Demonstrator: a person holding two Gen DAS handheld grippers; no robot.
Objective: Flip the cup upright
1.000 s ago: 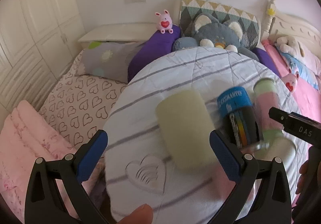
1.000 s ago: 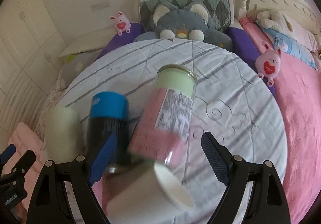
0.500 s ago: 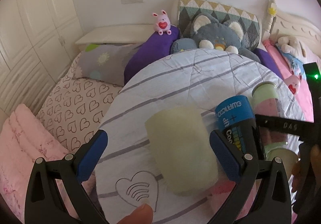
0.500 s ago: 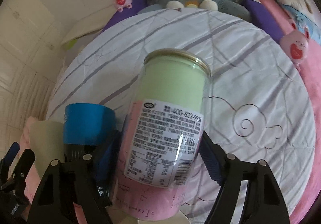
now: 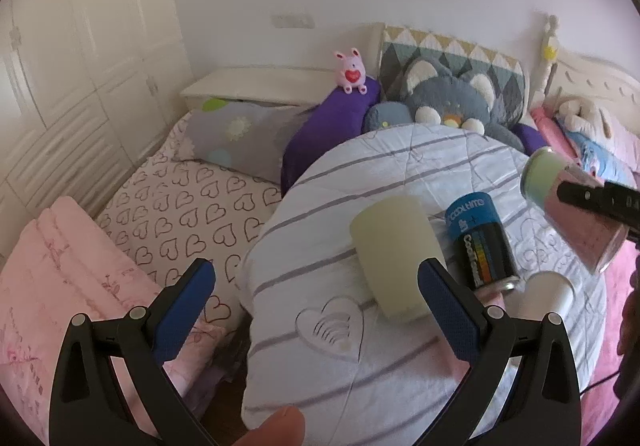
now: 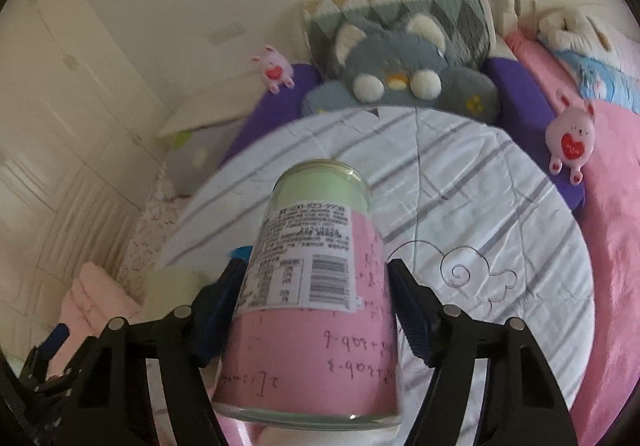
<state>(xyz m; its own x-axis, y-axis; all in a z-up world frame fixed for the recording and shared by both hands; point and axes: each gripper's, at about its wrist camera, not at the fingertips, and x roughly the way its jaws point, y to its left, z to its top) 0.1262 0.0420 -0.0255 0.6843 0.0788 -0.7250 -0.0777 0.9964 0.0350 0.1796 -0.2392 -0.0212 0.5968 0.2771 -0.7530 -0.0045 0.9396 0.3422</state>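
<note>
Pink-labelled cup (image 6: 316,298) sits clamped in the right gripper (image 6: 316,282); left gripper (image 5: 316,286) gapes wide, empty.

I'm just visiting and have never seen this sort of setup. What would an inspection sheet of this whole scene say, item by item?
Surface: round striped quilt on the bed.
Job's things: pink and green cup tilted in the air, clamped; pale green cup lying on the quilt; white cup on its side.
Clutter: blue and black can lying beside the pale green cup.
Grippers: right hand-held gripper shut on the cup; left hand-held gripper open, holding nothing.
Cables: nothing seen.
Surroundings: grey plush cat, pink bunny toy, white wardrobe.
</note>
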